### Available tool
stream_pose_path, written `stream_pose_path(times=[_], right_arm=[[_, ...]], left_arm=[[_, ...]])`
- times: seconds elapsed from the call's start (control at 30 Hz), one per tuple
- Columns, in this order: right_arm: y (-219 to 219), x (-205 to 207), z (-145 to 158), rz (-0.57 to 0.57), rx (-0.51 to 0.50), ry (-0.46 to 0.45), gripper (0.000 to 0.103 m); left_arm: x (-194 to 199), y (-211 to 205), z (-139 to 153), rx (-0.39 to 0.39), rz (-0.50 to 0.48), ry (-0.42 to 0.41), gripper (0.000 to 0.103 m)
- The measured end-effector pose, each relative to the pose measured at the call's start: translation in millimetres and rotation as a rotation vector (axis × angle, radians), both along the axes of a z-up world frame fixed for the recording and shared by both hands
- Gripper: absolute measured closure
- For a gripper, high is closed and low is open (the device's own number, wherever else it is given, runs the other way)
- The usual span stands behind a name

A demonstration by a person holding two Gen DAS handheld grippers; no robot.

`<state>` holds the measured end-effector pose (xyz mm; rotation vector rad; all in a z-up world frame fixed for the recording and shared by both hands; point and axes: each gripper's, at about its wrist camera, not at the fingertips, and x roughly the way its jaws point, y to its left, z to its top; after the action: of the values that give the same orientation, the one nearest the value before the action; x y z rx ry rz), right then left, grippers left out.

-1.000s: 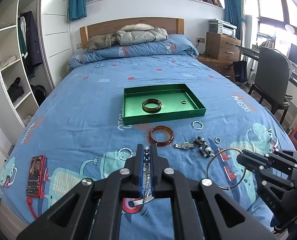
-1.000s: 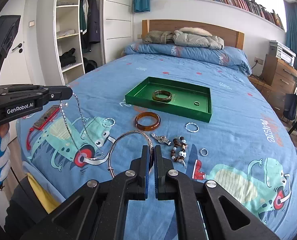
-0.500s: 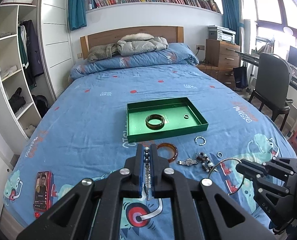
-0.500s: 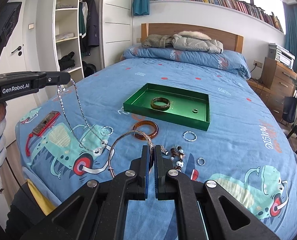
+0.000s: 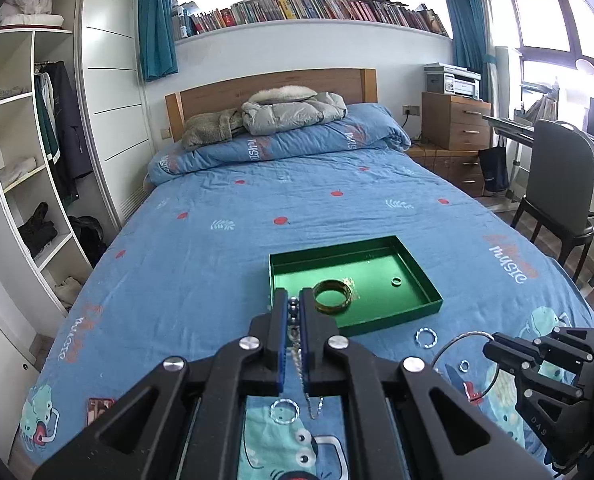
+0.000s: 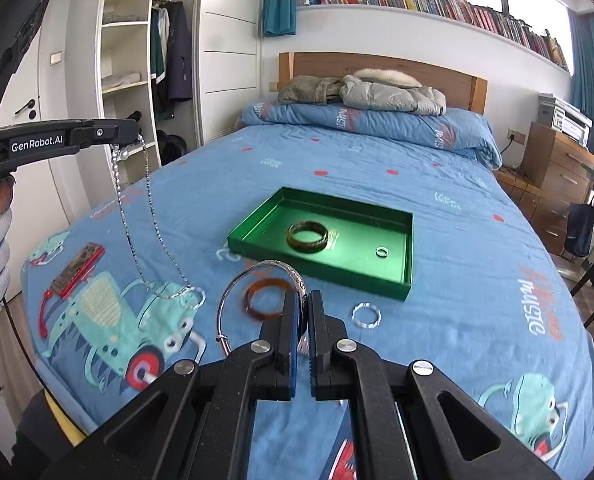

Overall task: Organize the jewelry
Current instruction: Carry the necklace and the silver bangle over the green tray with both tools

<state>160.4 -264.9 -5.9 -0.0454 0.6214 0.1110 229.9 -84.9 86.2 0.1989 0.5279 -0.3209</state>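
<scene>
The left gripper [image 5: 293, 312] is clamped on a silver necklace [image 6: 151, 216] that hangs down to the bed [image 5: 201, 248]. The right gripper [image 6: 303, 308] pinches a thin silver bangle [image 6: 253, 274]. Beyond lie an amber bangle [image 6: 265, 300] and a clear ring [image 6: 366, 314], then the green tray [image 6: 407, 252] holding a dark bangle [image 6: 308, 236] and small ring [image 6: 382, 252].

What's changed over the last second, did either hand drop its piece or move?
Both hands rose and advanced toward the green tray. The left gripper stays shut on the silver necklace, whose lower end has lifted with it. The right gripper stays shut on the silver bangle. Unchanged: the brown bangle and small ring in the tray, the amber bangle on the bed.
</scene>
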Motion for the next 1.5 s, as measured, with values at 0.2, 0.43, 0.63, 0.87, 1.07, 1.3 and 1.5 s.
stream_pose_path(times=[0.2, 0.43, 0.63, 0.87, 1.07, 1.3, 1.5], right_arm=[[-19.3, 57.3, 7.5, -0.036, 0.026, -0.012, 0.098], [-50.7, 130.0, 12.1, -0.095, 0.050, -0.023, 0.098], [-69.4, 187.8, 1.8, -0.131, 0.068, -0.014, 0.098], [-81.1, 238.0, -28.7, -0.157, 0.073, 0.025, 0.098], [-86.3, 267.0, -62.7, -0.177, 0.091, 0.078, 0.098], [-89.7, 283.6, -108.1, -0.198, 0.122, 0.171, 0.098], [-93.6, 287.5, -122.3, -0.212, 0.127, 0.222, 0.098]], left_arm=[[58.7, -16.0, 10.8, 0.012, 0.001, -0.028, 0.098], [132.4, -45.3, 5.9, 0.044, -0.001, -0.038, 0.098], [190.2, -72.4, -17.0, 0.060, 0.006, -0.024, 0.098], [244.9, -89.4, -54.0, 0.064, 0.030, 0.014, 0.098], [275.4, -96.4, -100.3, 0.087, 0.053, 0.081, 0.098], [285.7, -97.8, -154.9, 0.123, 0.067, 0.168, 0.098], [282.0, -95.6, -192.0, 0.122, 0.064, 0.260, 0.098]])
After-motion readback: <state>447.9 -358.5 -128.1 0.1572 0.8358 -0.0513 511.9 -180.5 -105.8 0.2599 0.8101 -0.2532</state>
